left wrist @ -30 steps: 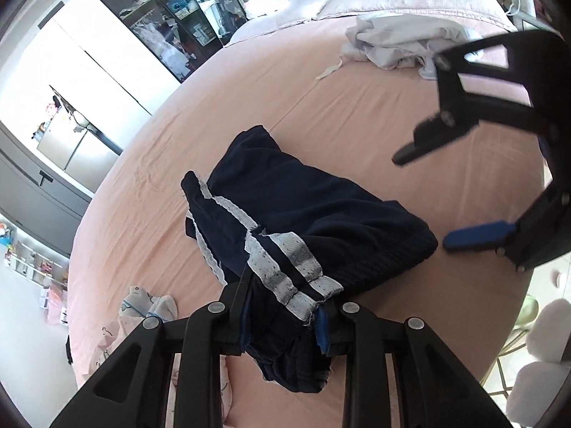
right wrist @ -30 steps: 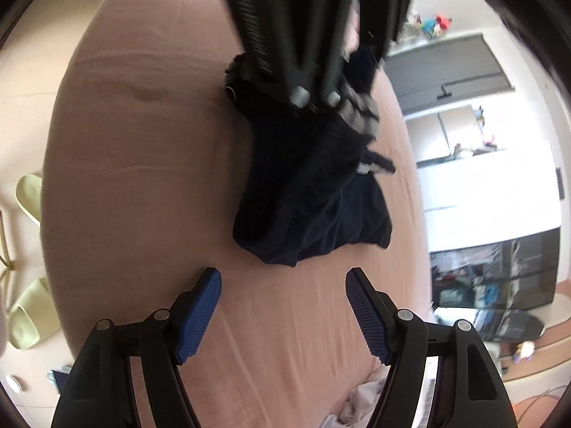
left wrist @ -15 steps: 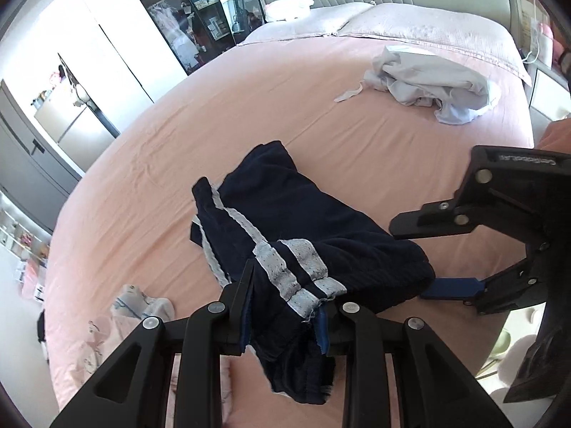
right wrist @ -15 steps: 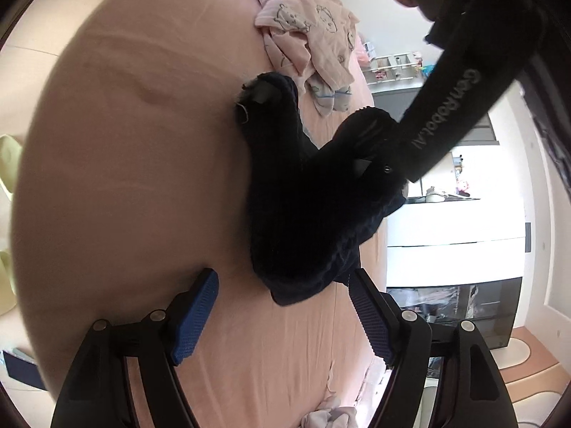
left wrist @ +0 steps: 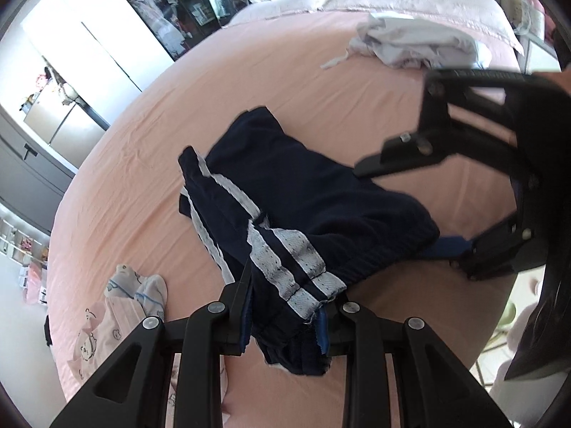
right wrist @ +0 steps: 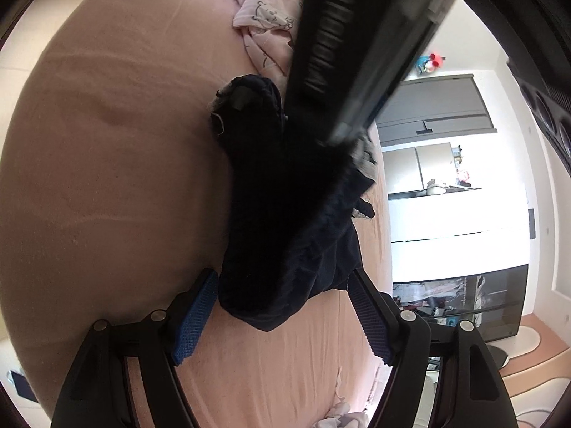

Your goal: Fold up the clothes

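Dark navy shorts (left wrist: pixel 321 196) with white mesh side stripes lie crumpled on the pink bed sheet (left wrist: pixel 321 89). My left gripper (left wrist: pixel 285 306) is shut on the striped hem at the near end, which is lifted slightly. At the right, my right gripper (left wrist: pixel 399 210) straddles the shorts' other edge, one finger above the cloth and the blue-padded one low beside it. In the right wrist view the shorts (right wrist: pixel 278 214) bunch between the blue pads (right wrist: pixel 194 317) of the right gripper (right wrist: pixel 282 306). Its jaws are closing, and the pads do not visibly press the cloth.
A grey-white garment (left wrist: pixel 410 42) lies crumpled near the pillows (left wrist: pixel 410 0) at the head of the bed. A pink printed garment (left wrist: pixel 103 324) and small socks (left wrist: pixel 142 285) lie at the near left. Wardrobes stand beyond the bed's left side. The bed's edge drops off at the right.
My right gripper has come in from beside the shorts and now has their edge between its fingers. The left gripper has kept its hold on the striped hem.
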A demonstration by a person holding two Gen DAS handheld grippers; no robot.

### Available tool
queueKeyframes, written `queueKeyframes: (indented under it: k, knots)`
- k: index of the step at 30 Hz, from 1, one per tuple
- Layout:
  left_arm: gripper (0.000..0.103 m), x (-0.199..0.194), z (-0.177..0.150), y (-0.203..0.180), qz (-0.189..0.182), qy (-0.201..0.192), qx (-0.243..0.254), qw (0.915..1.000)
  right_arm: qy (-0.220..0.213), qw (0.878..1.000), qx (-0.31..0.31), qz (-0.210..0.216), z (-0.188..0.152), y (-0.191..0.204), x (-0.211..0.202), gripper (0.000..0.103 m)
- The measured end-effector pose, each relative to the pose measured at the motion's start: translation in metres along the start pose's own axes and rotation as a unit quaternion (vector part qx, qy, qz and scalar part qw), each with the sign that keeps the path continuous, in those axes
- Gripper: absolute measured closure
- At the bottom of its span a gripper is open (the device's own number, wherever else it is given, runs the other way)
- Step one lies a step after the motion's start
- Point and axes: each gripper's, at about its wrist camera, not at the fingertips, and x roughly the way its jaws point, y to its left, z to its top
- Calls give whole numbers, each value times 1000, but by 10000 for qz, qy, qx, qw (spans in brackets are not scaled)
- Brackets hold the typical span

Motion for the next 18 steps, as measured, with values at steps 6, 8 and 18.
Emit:
queueKeyframes:
  k: [6, 8, 18]
  knots:
    - [19, 10, -9, -8, 147, 247, 156, 9995, 116, 9989, 283, 355, 1, -4, 8, 73]
    - [16, 9, -13, -11, 217, 208, 261, 9992, 121, 9991, 264, 316, -1, -6, 6, 77]
    - [16, 3, -29, -14, 193, 90, 500, 9985, 189, 9971, 574, 470, -4, -21, 8, 78]
